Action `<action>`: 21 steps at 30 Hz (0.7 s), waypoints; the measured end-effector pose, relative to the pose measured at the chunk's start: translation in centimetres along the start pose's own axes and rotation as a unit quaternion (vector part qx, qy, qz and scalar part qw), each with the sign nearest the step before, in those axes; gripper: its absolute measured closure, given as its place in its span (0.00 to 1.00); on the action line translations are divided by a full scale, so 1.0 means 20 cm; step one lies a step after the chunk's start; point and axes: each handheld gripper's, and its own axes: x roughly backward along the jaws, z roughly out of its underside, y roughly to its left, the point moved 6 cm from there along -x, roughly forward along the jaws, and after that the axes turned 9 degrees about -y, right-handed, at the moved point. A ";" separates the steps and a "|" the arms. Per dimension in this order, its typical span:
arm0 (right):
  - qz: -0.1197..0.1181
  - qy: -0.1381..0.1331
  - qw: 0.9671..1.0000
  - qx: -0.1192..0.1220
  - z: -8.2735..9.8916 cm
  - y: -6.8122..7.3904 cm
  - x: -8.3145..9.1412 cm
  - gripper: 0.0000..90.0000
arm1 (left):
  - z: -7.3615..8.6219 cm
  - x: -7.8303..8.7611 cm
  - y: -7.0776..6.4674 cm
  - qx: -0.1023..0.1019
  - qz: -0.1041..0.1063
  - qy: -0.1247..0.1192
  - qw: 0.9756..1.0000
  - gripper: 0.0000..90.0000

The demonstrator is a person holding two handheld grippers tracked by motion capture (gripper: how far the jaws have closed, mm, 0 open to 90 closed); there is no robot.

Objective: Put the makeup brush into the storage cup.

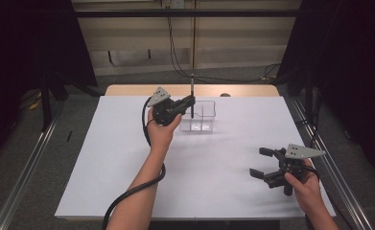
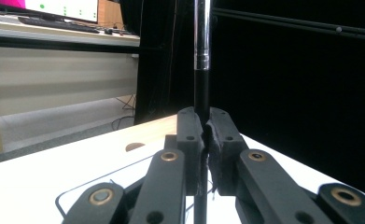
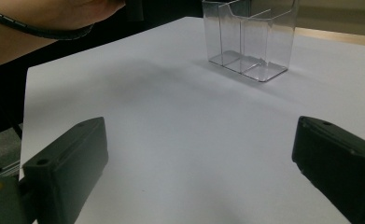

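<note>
— What do your left gripper [image 2: 203, 140] jaws have between them right now?

— You have them pressed together on a thin pen [image 2: 201, 70]. It stands upright, its black lower barrel pinched between the pads and its shiny metal upper barrel rising out of the top of the picture.

— And below the jaws?

— You can see the pen's dark shaft run on down between the two black linkages, above the white table sheet [image 2: 40, 177]. A thin clear rim [image 2: 77, 191] shows at the lower left, just beside your left linkage.

— What lies beyond?

— Past the sheet's far edge a strip of wooden tabletop [image 2: 152, 133], then a pale desk [image 2: 54, 70] with a monitor [image 2: 49, 7] on it, and a black curtain [image 2: 301, 93] to the right.
</note>
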 end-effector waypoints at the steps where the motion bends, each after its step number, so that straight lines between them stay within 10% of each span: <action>1: 0.000 -0.001 1.000 0.000 0.00 0.00 0.00 0.04 | 0.00 0.00 0.00 0.004 -0.002 -0.002 1.000 0.93; 21: 0.002 -0.001 1.000 0.006 0.00 -0.01 0.01 0.04 | 0.01 -0.07 0.02 0.006 -0.011 -0.001 1.000 0.93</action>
